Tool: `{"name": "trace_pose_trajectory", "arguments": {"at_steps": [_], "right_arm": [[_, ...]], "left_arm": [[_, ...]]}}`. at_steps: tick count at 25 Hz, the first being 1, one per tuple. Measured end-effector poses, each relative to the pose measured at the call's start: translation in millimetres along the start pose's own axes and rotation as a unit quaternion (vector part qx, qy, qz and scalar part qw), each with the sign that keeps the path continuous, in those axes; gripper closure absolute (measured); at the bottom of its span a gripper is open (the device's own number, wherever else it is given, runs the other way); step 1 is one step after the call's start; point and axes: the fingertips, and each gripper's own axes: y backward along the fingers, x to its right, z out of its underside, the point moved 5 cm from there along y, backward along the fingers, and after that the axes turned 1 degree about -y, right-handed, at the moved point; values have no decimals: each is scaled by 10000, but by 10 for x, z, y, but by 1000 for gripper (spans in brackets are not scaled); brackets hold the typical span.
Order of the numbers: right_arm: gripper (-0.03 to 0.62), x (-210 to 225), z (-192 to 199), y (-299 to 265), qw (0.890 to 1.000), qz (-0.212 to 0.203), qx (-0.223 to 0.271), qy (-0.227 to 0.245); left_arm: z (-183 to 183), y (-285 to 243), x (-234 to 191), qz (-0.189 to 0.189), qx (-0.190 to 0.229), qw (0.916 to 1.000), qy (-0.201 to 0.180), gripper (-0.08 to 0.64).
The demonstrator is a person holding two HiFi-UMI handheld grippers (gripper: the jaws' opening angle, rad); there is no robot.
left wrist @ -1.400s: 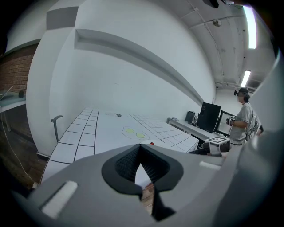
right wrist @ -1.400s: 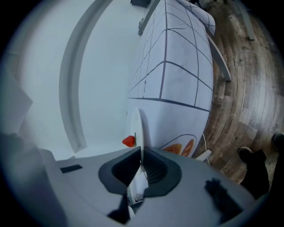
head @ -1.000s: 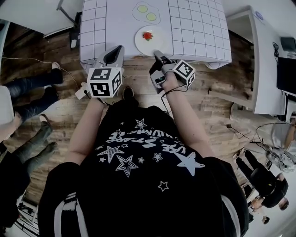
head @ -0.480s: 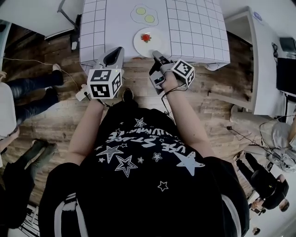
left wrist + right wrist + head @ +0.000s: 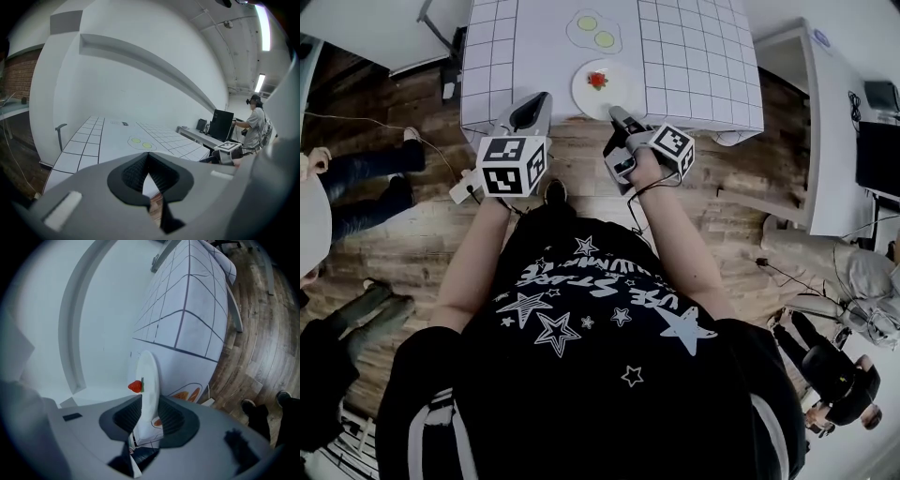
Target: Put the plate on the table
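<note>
The plate lies on the white gridded table, close to its near edge, so the placing itself looks done to me; what is left is letting go and drawing the claw back without dragging the rim.

The right gripper has a jaw on either side of the plate's near rim; the jaws have just been opening and now stand wide; as far as I can see the pads no longer pinch, and the rim sits loose between them. The left gripper hangs at the table's near edge, off to the left of the plate and apart from it; its jaws are closed together on nothing.

The plate holds a single red strawberry near its middle, and nothing else. Further back on the table lies a flat pale shape with two yellow spots, well clear of the plate.
</note>
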Motion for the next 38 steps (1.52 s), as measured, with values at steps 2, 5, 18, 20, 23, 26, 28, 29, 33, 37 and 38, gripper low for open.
{"name": "trace_pose_trajectory", "arguments": {"at_steps": [2,5,18,20,23,26,28,29,33,37,38], "right_arm": [[479,1,21,-4,10000,68,-63,21],[479,4,23,-11,9999,127,-90,46],[459,-2,28,14,9989,105,-350,282],[457,17,39,64,9986,105,-401,329],[456,53,47,167,9985,68,-441,332],[456,61,21,302,9985,-80,-456,299],[456,22,-5,411,9982,-233,-462,317],[456,-17,-19,471,9978,-324,-467,351],[457,-260,-50,720,9939,-847,-507,495],[549,-527,-16,1001,9865,-1287,-583,827],[557,-574,-2,1072,9849,-1350,-613,892]], "left_arm": [[-4,-9,8,17,2,10000,0,551],[-16,-31,10,37,6,10000,2,551],[-34,-12,42,-71,51,10000,-14,551],[-17,24,86,-107,61,9999,-19,551],[-1,100,179,-171,118,9998,-27,551],[13,182,312,-222,175,9996,-57,551],[27,245,417,-253,204,9994,-90,551],[34,279,476,-273,219,9993,-104,551],[49,430,734,-339,310,9988,-150,551],[68,595,1000,-428,423,9980,-200,551],[77,638,1063,-454,450,9977,-209,551]]}}
